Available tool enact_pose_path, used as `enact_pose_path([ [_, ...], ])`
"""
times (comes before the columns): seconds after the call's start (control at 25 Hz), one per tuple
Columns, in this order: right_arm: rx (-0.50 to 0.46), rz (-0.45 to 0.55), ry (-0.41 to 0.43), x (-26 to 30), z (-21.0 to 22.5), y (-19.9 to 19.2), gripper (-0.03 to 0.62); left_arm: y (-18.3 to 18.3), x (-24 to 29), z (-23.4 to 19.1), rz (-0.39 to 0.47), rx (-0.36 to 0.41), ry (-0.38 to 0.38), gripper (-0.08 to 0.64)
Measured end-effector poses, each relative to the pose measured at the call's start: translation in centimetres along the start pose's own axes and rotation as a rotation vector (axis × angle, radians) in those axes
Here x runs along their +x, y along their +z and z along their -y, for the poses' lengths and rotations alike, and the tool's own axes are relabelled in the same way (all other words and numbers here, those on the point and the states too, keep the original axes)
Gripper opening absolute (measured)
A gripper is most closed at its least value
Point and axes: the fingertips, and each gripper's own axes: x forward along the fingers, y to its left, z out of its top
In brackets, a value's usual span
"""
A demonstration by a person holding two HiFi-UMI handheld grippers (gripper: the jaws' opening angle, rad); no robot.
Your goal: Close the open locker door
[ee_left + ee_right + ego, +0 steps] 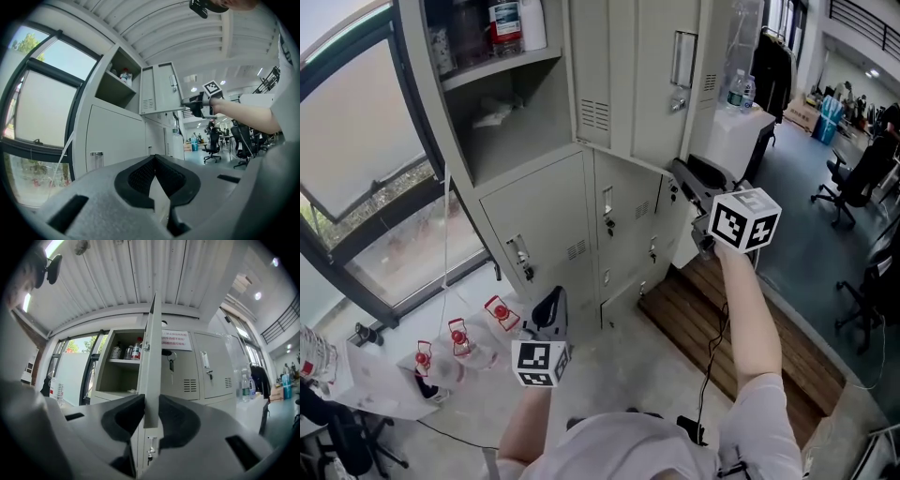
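Right hand-held gripper point(151, 400), pinching door edge point(152, 345)

Three clear plastic water bottles with red caps point(457, 336) sit on the floor just left of the left gripper point(551, 309), below a dark-framed window point(356, 141). A brown slatted wooden platform point(722, 319) lies beneath the right gripper point(680, 171). To that gripper's right stands a white table point(733, 131) bearing two clear water bottles point(741, 91). A black garment point(776, 61) hangs behind the table, and black office chairs point(853, 183) stand further right. Straight ahead of the right gripper, a bunch of metal keys point(169, 359) hangs under a white paper notice with red print point(176, 340).
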Motion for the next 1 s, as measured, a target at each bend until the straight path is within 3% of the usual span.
enact_pose_path([
  [0.44,0.012,0.029,0.089,-0.9,-7.2,0.3,0.092,0.6,-1.8,-0.4,0.014,0.013,-0.008,0.008],
  [1.0,-0.028,0.041,0.156,0.9,-16.5,0.7,0.106,1.4,-6.5,-3.6,0.024,0.029,0.044,0.008],
])
